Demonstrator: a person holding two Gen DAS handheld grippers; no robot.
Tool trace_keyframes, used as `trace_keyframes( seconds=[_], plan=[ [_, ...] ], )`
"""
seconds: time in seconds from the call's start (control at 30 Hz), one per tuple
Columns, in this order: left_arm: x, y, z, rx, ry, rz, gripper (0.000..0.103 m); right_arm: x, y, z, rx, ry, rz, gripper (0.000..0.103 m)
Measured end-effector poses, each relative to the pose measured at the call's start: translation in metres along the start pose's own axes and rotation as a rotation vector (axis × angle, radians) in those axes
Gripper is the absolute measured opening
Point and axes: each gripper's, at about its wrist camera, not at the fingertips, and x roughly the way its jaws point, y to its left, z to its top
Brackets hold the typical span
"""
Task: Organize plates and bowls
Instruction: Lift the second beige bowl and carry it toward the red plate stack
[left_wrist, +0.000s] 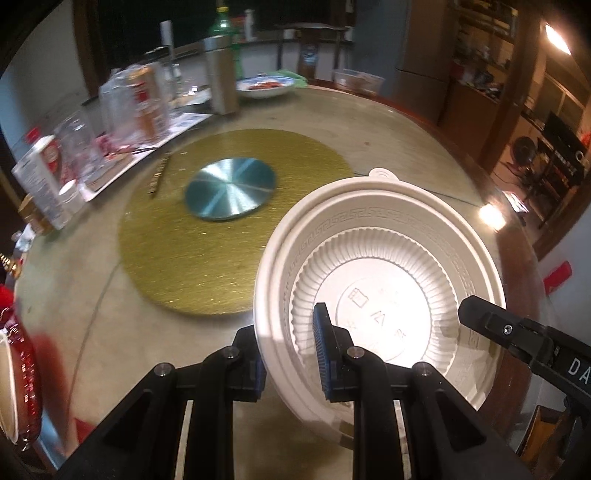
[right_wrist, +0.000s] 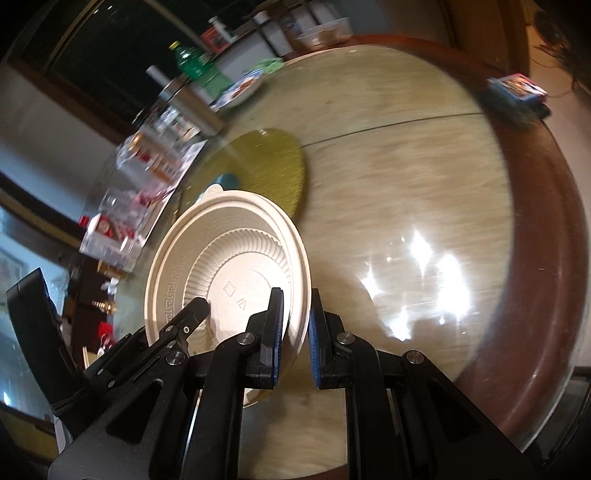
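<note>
Between both tongs (left_wrist: 291, 354), white plate (left_wrist: 380, 280), embossed characters unreadable

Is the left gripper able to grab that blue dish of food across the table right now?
Probably not. The left gripper is shut on the rim of the white bowl, and the right gripper clamps the same bowl. The blue dish sits far across the table, so the bowl must go down first.

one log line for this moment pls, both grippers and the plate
left gripper: shut on plate rim | right gripper: shut on opposite rim | plate: cream, tilted, held above table | step: carrying
</note>
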Motion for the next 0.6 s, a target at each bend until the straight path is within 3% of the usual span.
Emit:
trace_keyframes(
  seconds=[0.6],
  plan=[
    [-0.05,0.093,-0.032,-0.122,-0.075,0.022,0.021,0.011,0.099,-0.038,-0.167,0.042,0.047,0.012]
  ],
)
